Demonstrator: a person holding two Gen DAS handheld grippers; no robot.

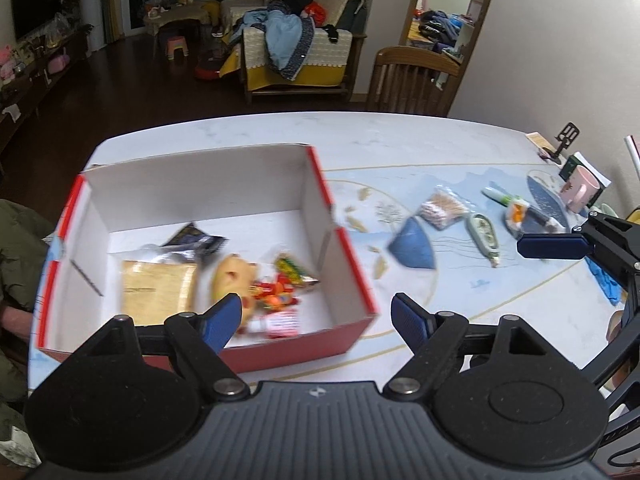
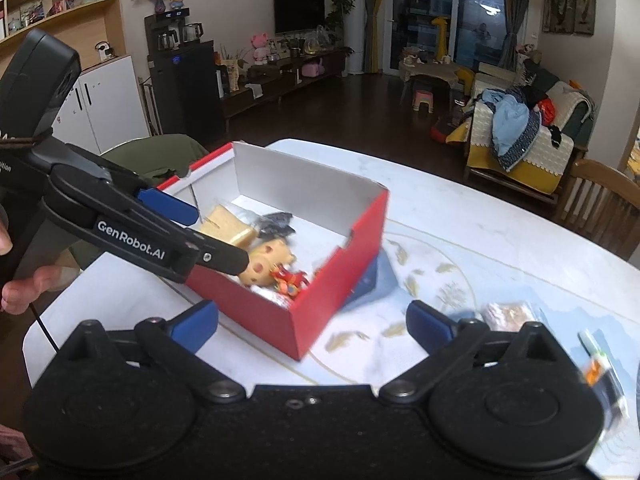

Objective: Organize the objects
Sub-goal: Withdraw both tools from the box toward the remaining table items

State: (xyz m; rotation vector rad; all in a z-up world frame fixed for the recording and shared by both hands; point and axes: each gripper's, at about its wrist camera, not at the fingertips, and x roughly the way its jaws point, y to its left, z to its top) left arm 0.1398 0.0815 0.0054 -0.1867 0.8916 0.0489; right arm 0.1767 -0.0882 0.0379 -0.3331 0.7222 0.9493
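A red box with white inside (image 1: 348,256) (image 2: 340,276) stands on the table. It holds a tan packet (image 1: 158,290), a black packet (image 1: 196,240), a yellow toy (image 1: 232,276) (image 2: 268,264) and small red items (image 1: 276,300). My left gripper (image 1: 316,316) is open and empty over the box's near right corner; it also shows in the right wrist view (image 2: 208,236). My right gripper (image 2: 312,326) is open and empty near the box's corner. Right of the box lie a blue wedge (image 1: 412,244), a snack packet (image 1: 440,208), a correction tape (image 1: 484,234) and a pen (image 1: 500,196).
A pink mug (image 1: 580,194) and a phone stand (image 1: 564,140) sit at the table's far right. A wooden chair (image 1: 408,80) stands behind the table. A sofa with clothes (image 1: 296,52) is farther back.
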